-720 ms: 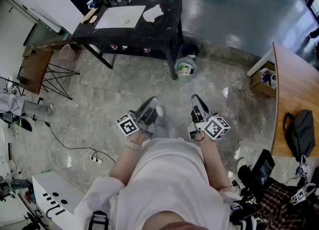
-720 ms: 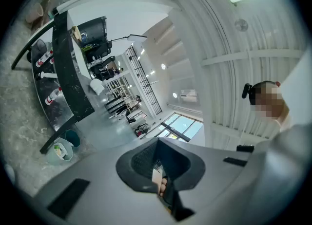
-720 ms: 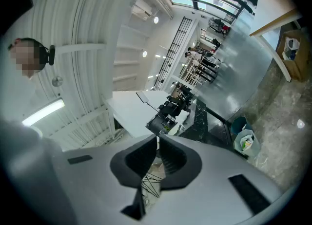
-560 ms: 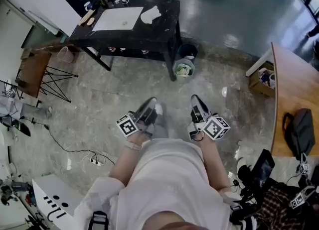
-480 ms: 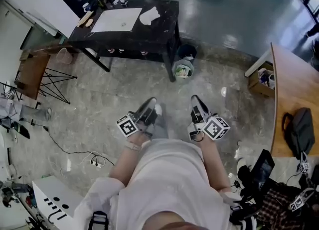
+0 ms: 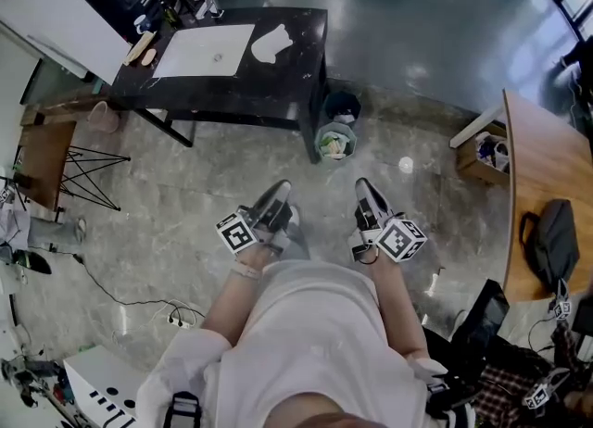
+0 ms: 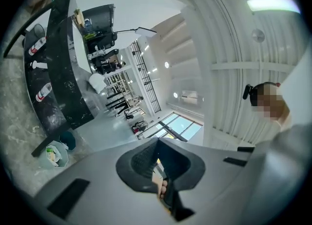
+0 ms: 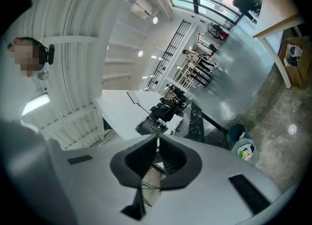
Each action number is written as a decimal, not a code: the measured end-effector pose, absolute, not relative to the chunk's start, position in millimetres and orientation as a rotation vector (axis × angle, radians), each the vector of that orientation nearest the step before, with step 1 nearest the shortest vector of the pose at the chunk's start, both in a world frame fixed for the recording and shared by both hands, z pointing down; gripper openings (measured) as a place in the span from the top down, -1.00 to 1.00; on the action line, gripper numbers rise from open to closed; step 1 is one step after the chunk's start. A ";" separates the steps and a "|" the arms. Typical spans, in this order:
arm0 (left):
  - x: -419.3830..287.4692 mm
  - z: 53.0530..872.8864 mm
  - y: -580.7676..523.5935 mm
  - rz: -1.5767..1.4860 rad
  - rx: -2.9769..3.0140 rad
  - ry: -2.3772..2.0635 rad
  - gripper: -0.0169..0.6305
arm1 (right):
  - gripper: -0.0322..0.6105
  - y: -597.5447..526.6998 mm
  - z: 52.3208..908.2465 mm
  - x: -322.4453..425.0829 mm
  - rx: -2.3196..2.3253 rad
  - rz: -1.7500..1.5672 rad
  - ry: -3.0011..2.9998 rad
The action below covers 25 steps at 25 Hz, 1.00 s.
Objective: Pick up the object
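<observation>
Head view has shifted: the black table point(image 6: 301, 65) sits slightly larger, and the bin point(image 6: 335, 142) by its near right leg lower, than half a second ago. I judge I'm closing on the table; the reach has not begun. Left gripper point(image 6: 281, 193) and right gripper point(image 6: 364, 190) are unmoved, well short of the table, jaws pressed together, empty. Likely object: white crumpled item point(image 6: 271, 44) on the table top, untouched.

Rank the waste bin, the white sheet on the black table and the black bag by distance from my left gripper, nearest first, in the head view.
From the left gripper:
1. Waste bin, just ahead, slightly right.
2. White sheet, ahead-left on the black table.
3. Black bag, far right on the wooden desk.
</observation>
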<state>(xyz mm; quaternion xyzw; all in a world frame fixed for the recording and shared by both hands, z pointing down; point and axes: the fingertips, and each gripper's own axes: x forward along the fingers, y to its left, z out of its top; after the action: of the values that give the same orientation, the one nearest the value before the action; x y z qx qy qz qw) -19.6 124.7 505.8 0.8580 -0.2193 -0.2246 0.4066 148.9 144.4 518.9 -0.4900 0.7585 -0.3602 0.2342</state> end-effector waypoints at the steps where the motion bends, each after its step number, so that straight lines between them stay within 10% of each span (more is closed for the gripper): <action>1: -22.8 506.2 110.9 -0.565 2.161 -0.546 0.93 | 0.84 131.9 520.0 145.7 -1.351 -0.991 2.078; 25: -111.9 528.9 -179.5 -0.502 2.128 -0.502 0.93 | 0.84 -127.4 530.6 53.5 -1.476 -1.044 2.058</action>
<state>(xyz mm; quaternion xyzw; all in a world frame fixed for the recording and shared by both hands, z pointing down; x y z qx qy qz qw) -111.9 -179.5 528.9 0.8544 -0.2016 -0.2015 0.4344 53.5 -127.4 530.6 -0.5281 0.7360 -0.3735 0.1997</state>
